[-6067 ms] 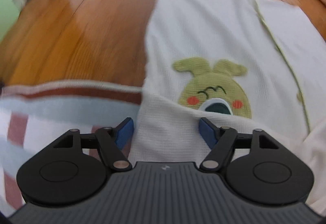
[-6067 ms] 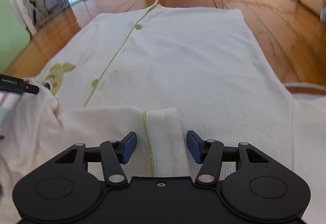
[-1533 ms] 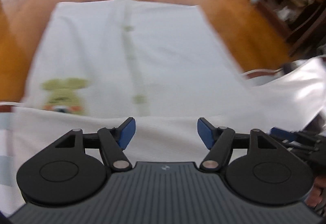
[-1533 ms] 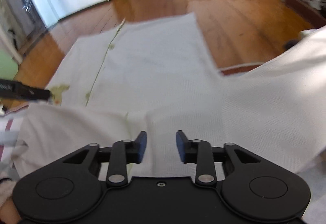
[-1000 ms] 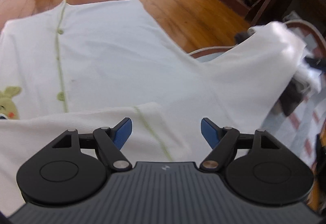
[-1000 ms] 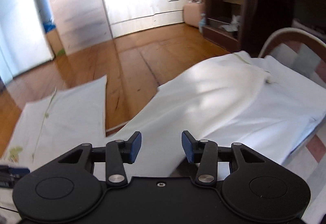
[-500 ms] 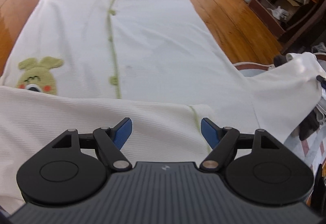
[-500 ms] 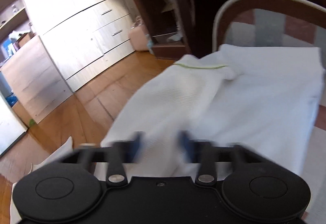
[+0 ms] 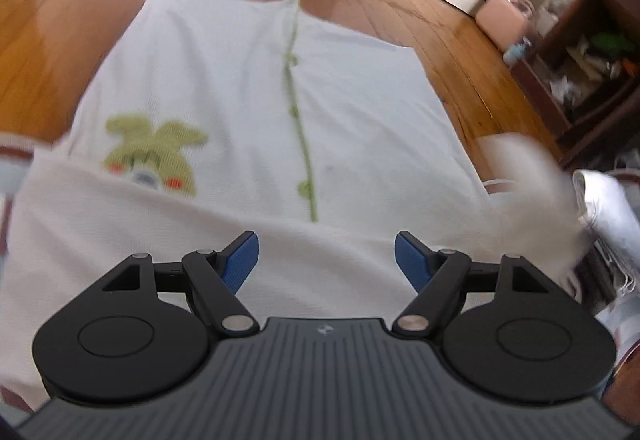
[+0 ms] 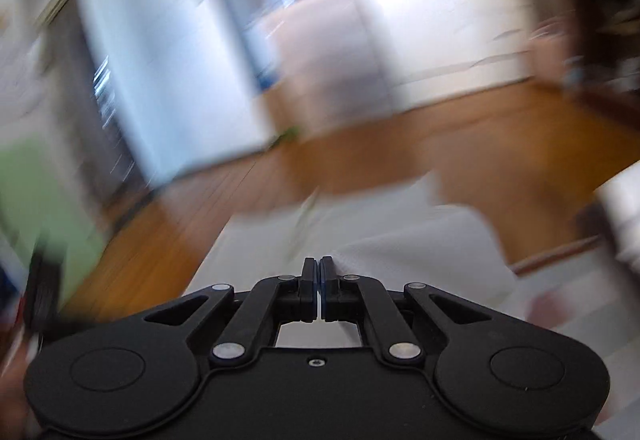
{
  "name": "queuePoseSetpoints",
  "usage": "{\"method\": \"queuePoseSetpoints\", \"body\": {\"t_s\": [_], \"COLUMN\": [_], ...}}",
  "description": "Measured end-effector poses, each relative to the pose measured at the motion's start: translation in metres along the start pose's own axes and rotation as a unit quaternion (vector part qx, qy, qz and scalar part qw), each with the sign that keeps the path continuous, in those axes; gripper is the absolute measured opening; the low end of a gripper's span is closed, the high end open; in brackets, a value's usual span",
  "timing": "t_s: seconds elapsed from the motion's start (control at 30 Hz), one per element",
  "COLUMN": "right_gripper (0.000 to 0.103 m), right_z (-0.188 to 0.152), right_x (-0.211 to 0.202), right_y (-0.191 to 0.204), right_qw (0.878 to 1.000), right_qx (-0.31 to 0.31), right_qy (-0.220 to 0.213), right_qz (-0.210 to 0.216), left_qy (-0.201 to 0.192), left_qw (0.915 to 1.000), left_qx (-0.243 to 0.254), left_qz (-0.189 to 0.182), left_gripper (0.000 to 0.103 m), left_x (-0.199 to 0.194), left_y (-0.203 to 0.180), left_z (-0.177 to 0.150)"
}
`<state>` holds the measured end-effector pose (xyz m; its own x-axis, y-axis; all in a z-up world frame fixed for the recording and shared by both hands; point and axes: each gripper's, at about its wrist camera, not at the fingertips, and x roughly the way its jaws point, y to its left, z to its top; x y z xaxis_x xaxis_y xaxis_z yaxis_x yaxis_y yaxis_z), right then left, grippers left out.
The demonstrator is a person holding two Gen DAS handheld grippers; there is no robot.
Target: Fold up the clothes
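Note:
A white knit cardigan (image 9: 360, 112) with a green button placket and a green bunny patch (image 9: 154, 156) lies flat on the wooden floor, its left sleeve folded across the near part. My left gripper (image 9: 326, 256) is open and empty just above that folded sleeve. The right sleeve (image 9: 520, 184) is blurred and in motion at the right. In the right wrist view, my right gripper (image 10: 320, 272) has its jaws closed together with white cloth (image 10: 420, 252) just beyond; the frame is heavily blurred, so I cannot tell if cloth is pinched.
A wooden floor (image 9: 60, 20) surrounds the cardigan. A checked red and white cloth (image 9: 12, 160) lies at the near left. A dark shelf with clutter (image 9: 592, 52), a pink box (image 9: 504, 16) and white drawers stand at the far right.
My right gripper's jaws have closed and it swings fast back toward the cardigan. The right sleeve is moving at the right. My left gripper stays open over the folded sleeve, shifted slightly.

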<state>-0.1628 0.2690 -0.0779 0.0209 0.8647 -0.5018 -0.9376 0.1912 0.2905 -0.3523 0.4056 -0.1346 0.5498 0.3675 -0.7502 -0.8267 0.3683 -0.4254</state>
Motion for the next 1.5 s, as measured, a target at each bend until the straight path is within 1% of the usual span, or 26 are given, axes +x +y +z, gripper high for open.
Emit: {"method": "queuePoseSetpoints", "body": {"t_s": [0.03, 0.1, 0.13, 0.23, 0.33, 0.5, 0.57, 0.6, 0.63, 0.7, 0.73, 0.77, 0.83, 0.87, 0.9, 0.93, 0.97, 1.0, 1.07, 1.13, 1.23, 1.3, 1.4, 1.43, 1.47, 1.5], "right_gripper": [0.006, 0.008, 0.017, 0.029, 0.031, 0.033, 0.036, 0.043, 0.055, 0.063, 0.063, 0.063, 0.063, 0.063, 0.059, 0.042, 0.029, 0.012, 0.008, 0.004, 0.003, 0.003, 0.012, 0.030, 0.040, 0.058], "right_z": [-0.013, -0.040, -0.047, -0.051, -0.041, -0.042, -0.048, -0.051, -0.052, -0.054, -0.055, -0.057, -0.062, -0.066, -0.068, -0.071, -0.073, -0.076, -0.071, -0.062, -0.049, -0.041, -0.038, -0.038, -0.041, -0.045], "right_x": [0.016, 0.048, 0.050, 0.040, 0.031, 0.010, 0.005, 0.003, 0.004, 0.012, 0.019, 0.027, 0.044, 0.050, 0.052, 0.054, 0.056, 0.058, 0.053, 0.054, 0.061, 0.069, 0.077, 0.079, 0.079, 0.079], "right_y": [0.009, 0.027, 0.026, 0.004, -0.022, -0.075, -0.088, -0.094, -0.096, -0.100, -0.102, -0.105, -0.111, -0.115, -0.119, -0.122, -0.125, -0.128, -0.123, -0.114, -0.100, -0.089, -0.082, -0.081, -0.082, -0.084], "right_qw": [0.999, 0.989, 0.988, 0.989, 0.987, 0.981, 0.981, 0.980, 0.979, 0.972, 0.968, 0.962, 0.947, 0.938, 0.933, 0.928, 0.923, 0.918, 0.925, 0.935, 0.947, 0.954, 0.958, 0.958, 0.956, 0.953], "right_qx": [-0.020, -0.060, -0.053, -0.020, -0.009, 0.027, 0.080, 0.109, 0.140, 0.197, 0.224, 0.247, 0.296, 0.320, 0.337, 0.352, 0.367, 0.383, 0.371, 0.346, 0.313, 0.289, 0.263, 0.256, 0.259, 0.263], "right_qy": [0.044, 0.132, 0.144, 0.145, 0.137, 0.142, 0.138, 0.135, 0.129, 0.120, 0.115, 0.115, 0.122, 0.126, 0.122, 0.117, 0.111, 0.105, 0.075, 0.061, 0.061, 0.078, 0.102, 0.108, 0.115, 0.121], "right_qz": [-0.006, -0.019, -0.021, -0.029, -0.079, -0.131, -0.108, -0.093, -0.078, -0.039, -0.018, -0.015, -0.028, -0.037, -0.036, -0.031, -0.026, -0.022, -0.044, -0.047, -0.029, -0.026, -0.058, -0.072, -0.079, -0.083], "left_qy": [0.007, 0.022, 0.019, 0.002, -0.010, 0.013, 0.024, 0.027, 0.028, 0.023, 0.021, 0.019, 0.015, 0.010, 0.003, -0.003, -0.005, 0.002, 0.016, 0.020, 0.012, 0.013, 0.020, 0.021, 0.021, 0.023], "left_qw": [1.0000, 0.9996, 0.9997, 0.9994, 0.9980, 0.9903, 0.9890, 0.9880, 0.9849, 0.9766, 0.9741, 0.9722, 0.9723, 0.9710, 0.9692, 0.9674, 0.9667, 0.9681, 0.9753, 0.9774, 0.9694, 0.9660, 0.9693, 0.9707, 0.9721, 0.9728], "left_qx": [-0.006, -0.015, -0.008, 0.028, 0.063, 0.137, 0.146, 0.152, 0.170, 0.210, 0.220, 0.228, 0.229, 0.234, 0.240, 0.247, 0.250, 0.246, 0.219, 0.210, 0.245, 0.258, 0.244, 0.238, 0.233, 0.229], "left_qz": [0.003, 0.012, 0.016, 0.019, 0.007, 0.013, 0.005, 0.003, 0.012, 0.038, 0.045, 0.050, 0.046, 0.048, 0.052, 0.056, 0.054, 0.047, 0.026, 0.002, 0.010, 0.018, 0.025, 0.025, 0.024, 0.026], "left_gripper": [0.075, 0.075, 0.075, 0.075, 0.075, 0.075, 0.075, 0.072, 0.072, 0.071, 0.071, 0.071, 0.071, 0.071, 0.071, 0.071, 0.071, 0.072, 0.072, 0.072, 0.075, 0.075, 0.075, 0.075, 0.075, 0.075], "left_x": [0.004, 0.011, 0.012, 0.010, 0.013, 0.036, 0.043, 0.047, 0.049, 0.050, 0.049, 0.048, 0.043, 0.040, 0.037, 0.034, 0.032, 0.031, 0.031, 0.033, 0.035, 0.039, 0.042, 0.042, 0.042, 0.042], "left_y": [0.005, 0.012, 0.010, -0.002, -0.018, -0.056, -0.064, -0.068, -0.073, -0.082, -0.085, -0.087, -0.085, -0.085, -0.084, -0.084, -0.083, -0.082, -0.080, -0.081, -0.091, -0.094, -0.089, -0.087, -0.085, -0.084], "left_z": [-0.004, -0.010, -0.010, -0.011, -0.012, -0.029, -0.034, -0.036, -0.039, -0.045, -0.046, -0.047, -0.047, -0.047, -0.047, -0.047, -0.046, -0.044, -0.041, -0.042, -0.048, -0.049, -0.047, -0.046, -0.044, -0.044]}}
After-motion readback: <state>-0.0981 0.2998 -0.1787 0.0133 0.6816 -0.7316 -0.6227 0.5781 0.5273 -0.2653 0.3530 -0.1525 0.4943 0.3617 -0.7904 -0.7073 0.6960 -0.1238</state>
